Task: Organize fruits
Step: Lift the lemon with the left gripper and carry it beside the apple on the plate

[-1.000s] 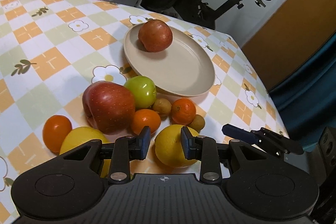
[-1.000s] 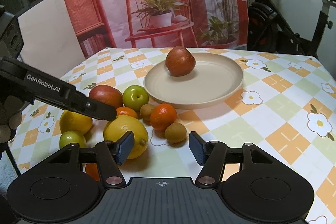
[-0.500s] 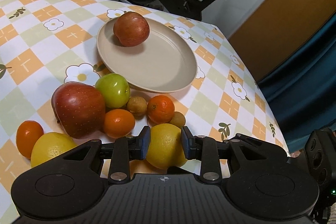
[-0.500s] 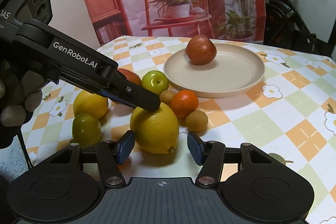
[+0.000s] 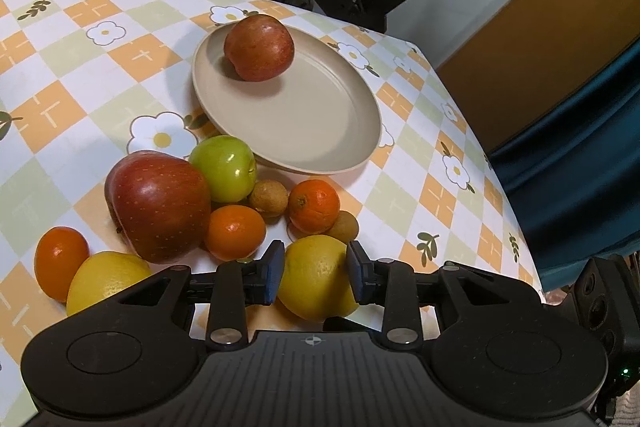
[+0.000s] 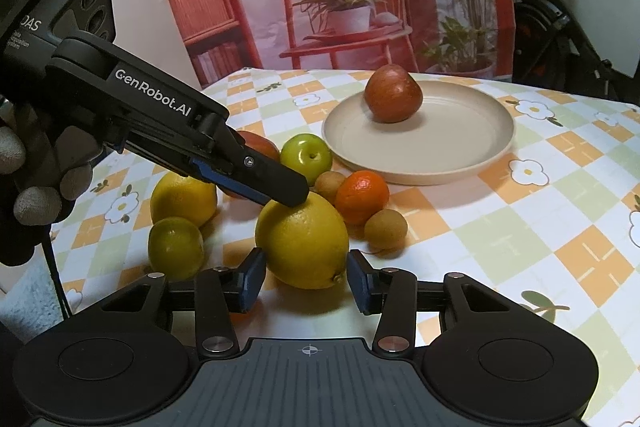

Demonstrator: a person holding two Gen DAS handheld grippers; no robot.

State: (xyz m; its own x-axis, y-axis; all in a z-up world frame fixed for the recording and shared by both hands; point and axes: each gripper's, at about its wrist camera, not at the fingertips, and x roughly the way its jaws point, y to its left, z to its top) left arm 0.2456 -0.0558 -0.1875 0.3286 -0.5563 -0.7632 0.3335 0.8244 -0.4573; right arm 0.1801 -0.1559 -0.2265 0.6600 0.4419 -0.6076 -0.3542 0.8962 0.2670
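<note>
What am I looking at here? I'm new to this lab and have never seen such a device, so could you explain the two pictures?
There is no robot arm. A person holds a handheld two-finger gripper in each hand, and each gripper carries a wide-angle camera looking along its fingers. One picture comes from the left gripper, the other from the right gripper; the black shape at the bottom of each is the gripper's own body.

The left gripper is closed on a large yellow lemon; the right-hand view shows it gripped from above. The right gripper is open and holds nothing.

On the checked tablecloth sits a beige plate with one red apple on it. Beside the plate lies a pile: a bigger red apple, a green apple, several oranges, another lemon and small brown fruits.
</note>
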